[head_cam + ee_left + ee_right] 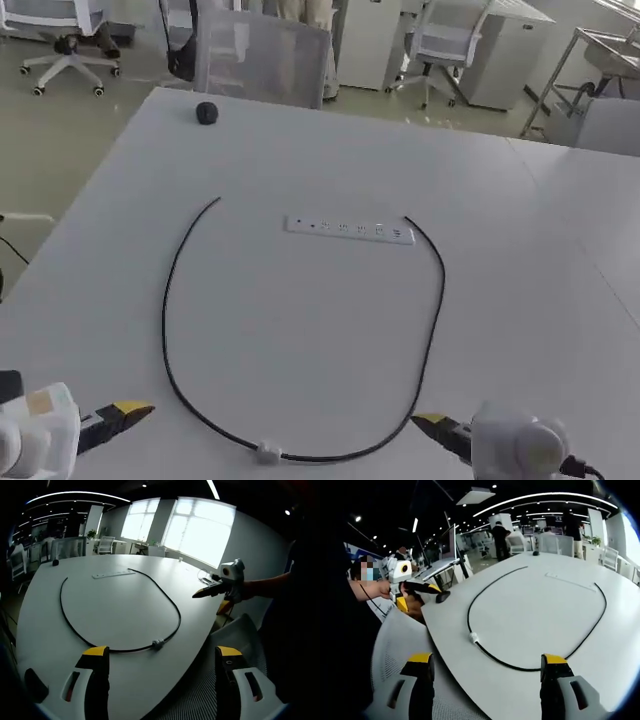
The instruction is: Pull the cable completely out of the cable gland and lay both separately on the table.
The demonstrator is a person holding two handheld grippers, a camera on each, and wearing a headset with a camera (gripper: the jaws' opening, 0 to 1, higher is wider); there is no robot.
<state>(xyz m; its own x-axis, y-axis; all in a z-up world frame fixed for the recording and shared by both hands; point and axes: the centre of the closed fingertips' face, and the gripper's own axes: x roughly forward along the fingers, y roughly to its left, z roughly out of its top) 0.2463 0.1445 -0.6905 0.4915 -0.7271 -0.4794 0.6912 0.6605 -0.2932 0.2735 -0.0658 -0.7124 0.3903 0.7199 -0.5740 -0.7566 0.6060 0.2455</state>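
Head view: gland point(267, 452) sits on the cable point(164, 330), between your left gripper point(125, 415) and right gripper point(435, 425); their own views show both jaws wide, empty.

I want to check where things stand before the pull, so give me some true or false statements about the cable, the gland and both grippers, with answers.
1. The cable gland sits on the black cable. True.
2. The left gripper is shut on the cable. False: its jaws stand open, holding nothing.
3. The right gripper is open and empty. True.
4. The cable lies straight across the table. False: it curves in a wide loop.
5. The gland lies at the loop's far side. False: it is at the near side, between the grippers.
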